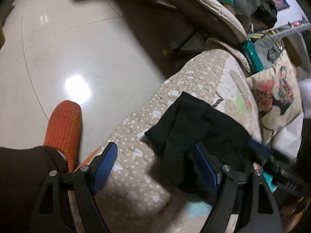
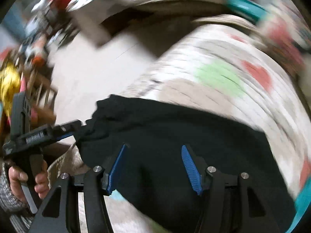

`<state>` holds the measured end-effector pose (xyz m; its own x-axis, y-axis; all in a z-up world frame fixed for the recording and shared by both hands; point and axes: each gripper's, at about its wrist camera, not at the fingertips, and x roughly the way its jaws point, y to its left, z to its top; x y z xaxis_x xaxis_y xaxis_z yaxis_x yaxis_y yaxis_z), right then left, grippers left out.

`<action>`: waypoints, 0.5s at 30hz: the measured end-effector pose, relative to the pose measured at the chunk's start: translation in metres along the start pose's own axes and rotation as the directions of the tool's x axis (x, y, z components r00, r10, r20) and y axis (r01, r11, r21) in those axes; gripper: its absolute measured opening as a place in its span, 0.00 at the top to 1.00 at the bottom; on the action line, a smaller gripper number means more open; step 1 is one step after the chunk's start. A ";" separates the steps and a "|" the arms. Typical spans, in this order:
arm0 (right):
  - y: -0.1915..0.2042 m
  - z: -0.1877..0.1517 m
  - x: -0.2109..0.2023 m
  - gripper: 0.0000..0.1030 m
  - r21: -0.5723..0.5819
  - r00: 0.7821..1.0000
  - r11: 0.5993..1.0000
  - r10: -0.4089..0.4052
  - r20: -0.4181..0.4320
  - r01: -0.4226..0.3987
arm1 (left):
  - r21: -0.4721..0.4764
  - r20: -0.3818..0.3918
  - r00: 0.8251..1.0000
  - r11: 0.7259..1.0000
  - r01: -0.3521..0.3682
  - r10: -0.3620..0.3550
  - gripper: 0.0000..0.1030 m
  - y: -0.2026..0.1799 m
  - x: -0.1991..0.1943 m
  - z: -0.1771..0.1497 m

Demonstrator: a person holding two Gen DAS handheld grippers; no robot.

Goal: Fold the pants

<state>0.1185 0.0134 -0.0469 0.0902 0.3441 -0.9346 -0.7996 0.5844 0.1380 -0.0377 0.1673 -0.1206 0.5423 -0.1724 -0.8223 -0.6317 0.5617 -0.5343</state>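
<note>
The black pants [image 1: 196,134] lie bunched on a quilted cover [image 1: 140,136], beige with pale dots and a few coloured patches, spread over what looks like a sofa or bed (I cannot tell which). The left hand-held gripper [image 1: 155,167] points down at the cover's edge with its blue-padded jaws standing wide apart; one pad sits over bare quilt, the other against the near edge of the pants, and nothing is clamped between them. Beyond its fingers and to its left stretches a glossy pale tiled floor [image 1: 68,44] with a bright reflection on it, and a foot in an orange sock [image 1: 64,130] stands there, close to the cover.

The right hand-held gripper [image 2: 153,169] hovers over the dark cloth, jaws partly apart, the pants spreading under and beyond both pads; no grip shows in the heavily blurred right view. To its left the other gripper's tips touch the fabric's edge, held by a hand [image 2: 29,178] in a grey knit sleeve.

Ahead of the left gripper, to its right, an embroidered cushion [image 1: 276,95] leans at the back of the cover, with a padded chair [image 1: 213,9] and household clutter behind.
</note>
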 end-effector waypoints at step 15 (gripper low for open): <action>0.071 0.088 0.107 0.39 -0.271 0.975 0.959 0.024 -0.220 -0.085 | 0.041 -0.026 0.999 0.999 -0.029 0.030 0.23 -0.014 0.027 -0.001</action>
<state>0.1232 0.1564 -0.1080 -0.0615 0.1881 -0.9802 -0.9354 0.3318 0.1223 -0.0146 0.1543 -0.1359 0.5088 -0.1761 -0.8427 -0.6237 0.5993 -0.5018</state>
